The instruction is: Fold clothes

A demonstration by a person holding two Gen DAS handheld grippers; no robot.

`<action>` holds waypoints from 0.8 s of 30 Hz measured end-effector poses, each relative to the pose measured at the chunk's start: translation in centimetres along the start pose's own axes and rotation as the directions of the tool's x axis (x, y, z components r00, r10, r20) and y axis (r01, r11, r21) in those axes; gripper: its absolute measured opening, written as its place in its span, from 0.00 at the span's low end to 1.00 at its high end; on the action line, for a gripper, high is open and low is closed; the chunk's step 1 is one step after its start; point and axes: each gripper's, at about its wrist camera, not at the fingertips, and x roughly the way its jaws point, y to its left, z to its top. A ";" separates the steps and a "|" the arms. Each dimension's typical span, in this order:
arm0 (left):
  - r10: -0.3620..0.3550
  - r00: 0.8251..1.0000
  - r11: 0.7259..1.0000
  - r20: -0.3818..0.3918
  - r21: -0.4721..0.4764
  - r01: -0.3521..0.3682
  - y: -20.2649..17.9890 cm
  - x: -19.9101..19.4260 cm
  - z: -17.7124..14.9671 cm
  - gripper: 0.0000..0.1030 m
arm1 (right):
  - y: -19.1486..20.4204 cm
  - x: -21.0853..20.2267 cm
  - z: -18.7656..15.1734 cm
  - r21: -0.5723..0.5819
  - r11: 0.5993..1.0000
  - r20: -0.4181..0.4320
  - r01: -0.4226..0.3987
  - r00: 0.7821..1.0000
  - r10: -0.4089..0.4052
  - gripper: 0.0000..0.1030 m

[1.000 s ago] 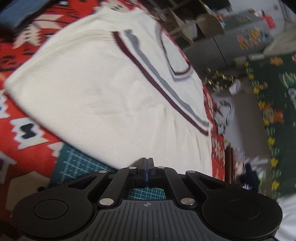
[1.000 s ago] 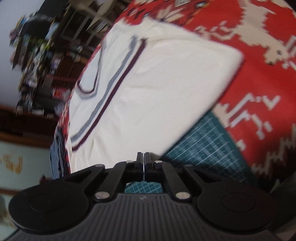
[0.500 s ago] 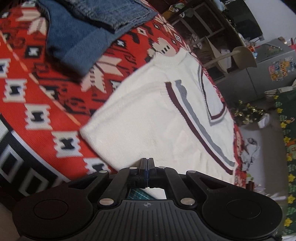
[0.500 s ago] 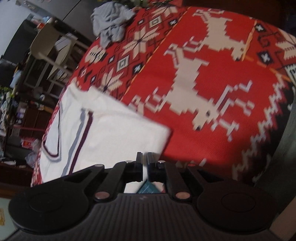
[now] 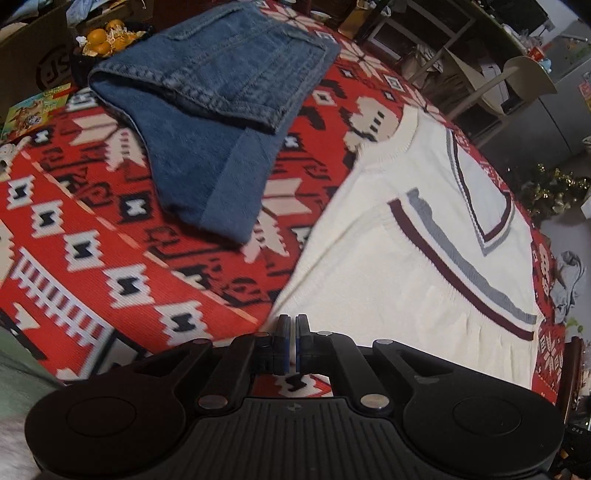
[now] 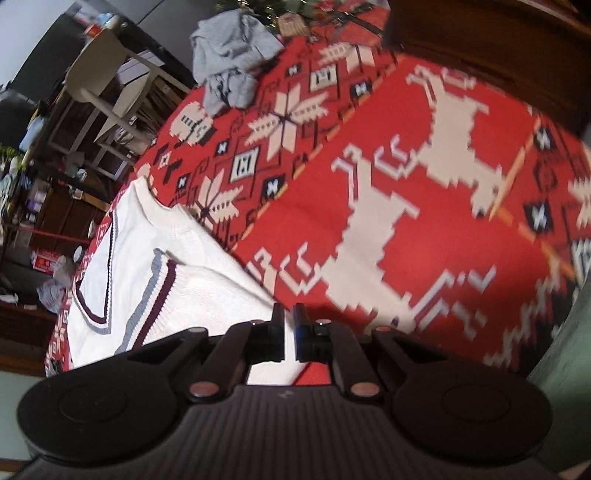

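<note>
At far left we read "JS" on a cardboard box [image 5: 35, 66], cut off by the frame. Folded jeans [image 5: 218, 107] lie beside the cream sweater [image 5: 417, 266] on the red patterned surface [image 5: 81, 254]. Our left hand-held gripper [image 5: 291, 345] is closed, empty; our right hand-held gripper [image 6: 289, 334] shows a narrow gap, gripping nothing.

Red patterned blanket [image 5: 92, 258], oranges [image 5: 107, 35] — pale chair [image 6: 99, 74]

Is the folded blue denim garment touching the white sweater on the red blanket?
Apart. The left wrist view shows a strip of red blanket between the denim garment and the white sweater.
</note>
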 end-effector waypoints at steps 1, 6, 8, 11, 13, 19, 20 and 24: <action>0.013 1.000 1.000 0.010 0.013 -0.013 0.0 -0.3 0.3 0.02 | 0.0 -0.3 0.4 -0.015 1.000 0.004 0.000 1.000 0.000 0.07; 0.030 0.999 0.998 -0.029 0.058 -0.028 0.0 -0.4 0.8 0.05 | -0.1 -0.3 1.7 -0.076 0.997 -0.044 0.000 0.999 -0.003 0.12; 0.013 0.999 0.999 -0.044 0.051 -0.011 0.1 -0.1 0.5 0.05 | -0.1 0.1 1.8 -0.089 0.996 -0.075 0.000 0.997 -0.007 0.18; 0.001 0.997 0.999 -0.071 0.045 0.002 0.2 0.6 -0.1 0.13 | 0.1 0.7 1.6 -0.115 0.993 -0.105 0.016 0.994 -0.028 0.20; 0.022 0.997 0.998 -0.074 0.059 -0.018 0.3 1.3 -0.5 0.16 | 0.4 0.9 1.4 -0.140 0.989 -0.105 0.045 0.993 -0.060 0.24; -0.027 0.997 0.999 -0.070 0.032 0.029 0.7 1.4 -0.6 0.19 | 0.8 1.8 0.9 -0.171 0.985 -0.160 0.034 0.985 -0.062 0.26; -0.028 0.997 0.999 -0.074 0.034 0.030 0.7 1.4 -0.6 0.19 | 1.0 1.9 0.8 -0.188 0.981 -0.161 0.039 0.985 -0.070 0.26; -0.015 0.996 0.999 -0.088 0.046 0.019 0.2 1.3 -0.5 0.19 | 2.1 2.0 0.3 -0.267 0.961 -0.146 0.074 0.982 -0.117 0.26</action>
